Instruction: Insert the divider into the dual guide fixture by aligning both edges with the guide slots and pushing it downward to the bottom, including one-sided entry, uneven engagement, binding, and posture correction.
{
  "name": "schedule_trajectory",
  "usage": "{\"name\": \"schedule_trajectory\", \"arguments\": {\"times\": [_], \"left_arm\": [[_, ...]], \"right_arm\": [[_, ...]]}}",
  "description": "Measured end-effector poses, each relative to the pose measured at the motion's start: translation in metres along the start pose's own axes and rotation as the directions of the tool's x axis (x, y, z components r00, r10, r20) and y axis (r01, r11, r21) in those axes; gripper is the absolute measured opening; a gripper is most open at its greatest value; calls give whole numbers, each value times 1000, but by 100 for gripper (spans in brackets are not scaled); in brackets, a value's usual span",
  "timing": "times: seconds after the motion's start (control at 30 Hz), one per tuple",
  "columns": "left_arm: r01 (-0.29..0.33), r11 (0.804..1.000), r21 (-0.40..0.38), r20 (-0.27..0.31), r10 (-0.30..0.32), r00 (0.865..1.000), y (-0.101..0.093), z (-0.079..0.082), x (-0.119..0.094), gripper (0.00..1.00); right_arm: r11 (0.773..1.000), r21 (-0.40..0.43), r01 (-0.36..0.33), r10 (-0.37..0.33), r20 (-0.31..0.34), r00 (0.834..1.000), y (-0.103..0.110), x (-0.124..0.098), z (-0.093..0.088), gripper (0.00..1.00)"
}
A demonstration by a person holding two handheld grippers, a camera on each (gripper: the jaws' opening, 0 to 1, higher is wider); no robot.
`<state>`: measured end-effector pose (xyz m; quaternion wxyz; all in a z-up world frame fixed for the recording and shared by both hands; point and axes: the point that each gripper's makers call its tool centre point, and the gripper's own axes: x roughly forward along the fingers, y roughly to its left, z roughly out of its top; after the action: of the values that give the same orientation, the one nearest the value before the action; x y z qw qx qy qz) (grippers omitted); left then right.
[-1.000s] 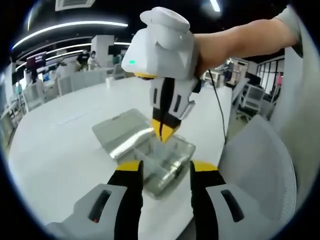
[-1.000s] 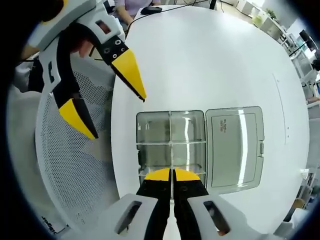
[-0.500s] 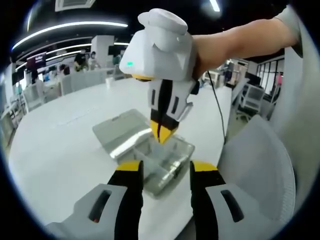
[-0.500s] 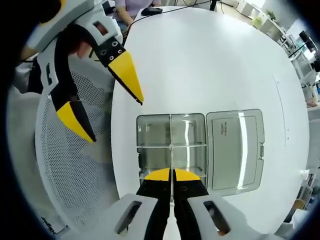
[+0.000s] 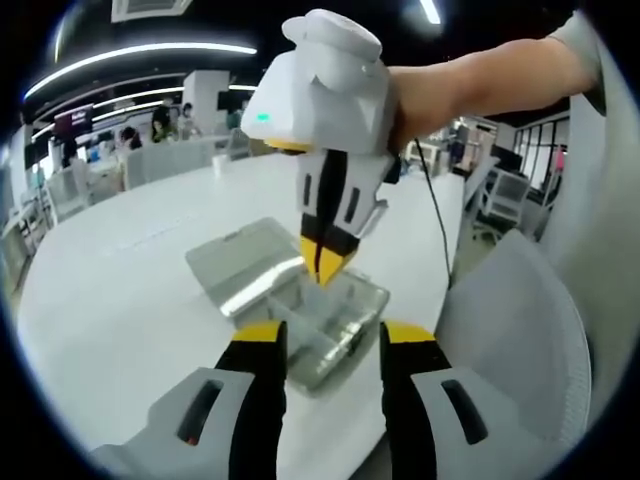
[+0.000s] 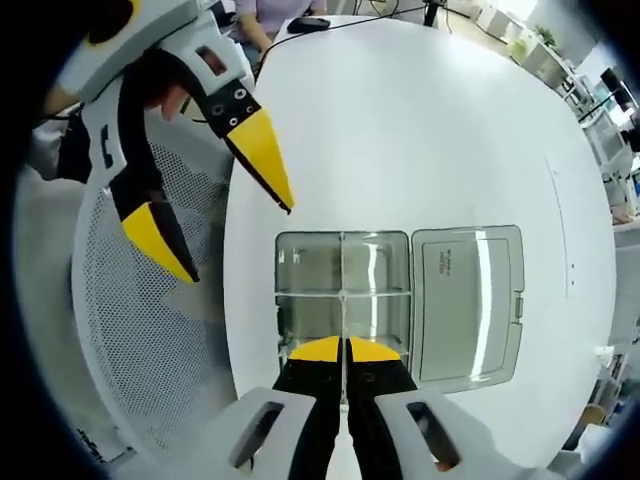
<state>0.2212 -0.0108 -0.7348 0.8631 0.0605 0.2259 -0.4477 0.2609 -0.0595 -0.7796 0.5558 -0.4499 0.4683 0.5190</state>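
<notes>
The right tongs (image 6: pixel 345 348) point straight down over the clear box (image 6: pixel 342 300) on the white worktop (image 6: pixel 420 130), tips pressed on a thin clear divider (image 6: pixel 343 290) standing along the box's middle; its lid (image 6: pixel 465 300) lies open alongside; the left tongs (image 5: pixel 330 335) hover spread near the box's edge, holding nothing.

Open-plan office, apparently: long ceiling light strips (image 5: pixel 140 55), rows of desks with seated people (image 5: pixel 165 120), mesh chair (image 6: pixel 150 330), large white table (image 6: pixel 420 130).
</notes>
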Motion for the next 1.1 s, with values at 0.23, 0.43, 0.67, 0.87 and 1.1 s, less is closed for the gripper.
{"name": "schedule_trajectory", "arguments": {"times": [0.23, 0.43, 0.67, 0.87, 1.1], "left_arm": [[0, 1000, 1, 2, 0, 1000, -2, 1, 1, 35], [-2, 1000, -1, 0, 2, 1000, -2, -1, -1, 35], [-4, 1000, -2, 0, 4, 1000, -3, -1, -2, 35], [-7, 1000, -5, -4, 7, 1000, -5, -1, -4, 37], [-7, 1000, -4, -4, 7, 1000, -7, 0, -5, 39]], "right_arm": [[1000, -15, -5, 5, 0, 1000, 5, 4, 0, 0], [1000, -6, -3, 3, -3, 1000, 3, 6, -2, 0], [1000, -6, 0, 0, -10, 1000, 3, 8, -1, 0], [1000, -6, 0, 0, -13, 1000, 0, 11, 1, 0], [1000, -9, 2, -2, -18, 1000, -1, 12, 3, 0]]}}
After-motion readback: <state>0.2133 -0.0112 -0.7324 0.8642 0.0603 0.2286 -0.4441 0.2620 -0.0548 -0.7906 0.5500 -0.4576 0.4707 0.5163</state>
